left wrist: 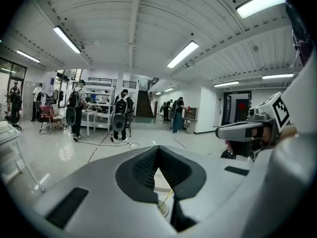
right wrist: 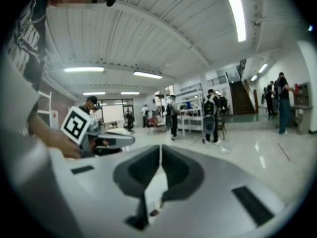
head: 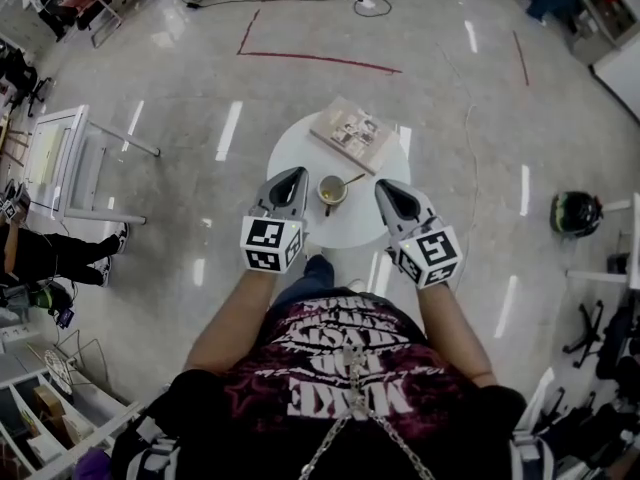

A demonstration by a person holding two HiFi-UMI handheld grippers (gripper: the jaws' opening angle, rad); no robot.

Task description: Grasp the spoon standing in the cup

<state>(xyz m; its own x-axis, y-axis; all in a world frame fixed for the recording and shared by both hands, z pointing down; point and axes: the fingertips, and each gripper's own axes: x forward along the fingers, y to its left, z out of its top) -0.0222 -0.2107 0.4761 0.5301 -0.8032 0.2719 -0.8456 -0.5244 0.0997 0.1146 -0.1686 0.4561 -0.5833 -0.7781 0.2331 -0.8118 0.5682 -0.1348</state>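
Note:
On a small round white table (head: 300,148) stands a cup (head: 332,190), and a spoon (head: 352,181) leans out of it to the right. My left gripper (head: 298,174) hovers just left of the cup with its jaws shut and nothing in them. To the right of the cup, my right gripper (head: 381,186) is also shut and empty. In the left gripper view, the cup rim (left wrist: 162,209) and the spoon handle (left wrist: 168,196) show through the gap behind the shut left gripper (left wrist: 157,148). The right gripper (right wrist: 160,147) view shows only white tabletop below its closed tips.
A book (head: 355,133) lies on the far side of the table. A white metal frame (head: 60,163) stands on the floor at left and a helmet (head: 576,211) lies at right. Red tape lines (head: 320,60) mark the floor beyond. People stand in the background.

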